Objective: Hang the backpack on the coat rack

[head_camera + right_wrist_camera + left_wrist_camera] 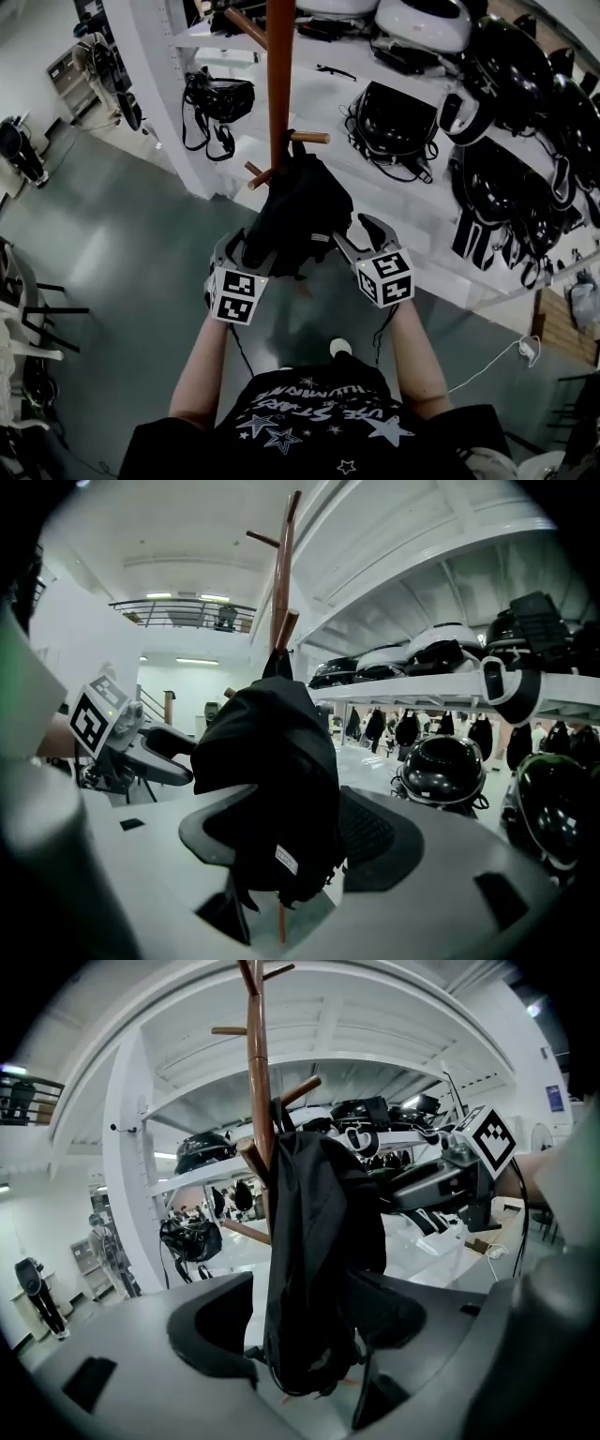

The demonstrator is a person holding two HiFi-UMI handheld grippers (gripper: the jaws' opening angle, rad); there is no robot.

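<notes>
Tall brown wooden coat rack (280, 84) carrying a black fabric backpack (300, 211).
The backpack hangs from a low peg against the rack's pole. The left gripper (239, 246) and right gripper (361, 234) flank it, jaws spread wide, not clamping.

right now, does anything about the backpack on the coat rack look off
Nothing stands out: the black fabric backpack hangs from a peg of the brown wooden coat rack, with the left gripper and right gripper open around it.

Left gripper (242, 255), frame centre: jaws wide apart, tilted slightly downward. Right gripper (361, 236), right of centre: same. Both forearms bare, extended forward from lower frame.
</notes>
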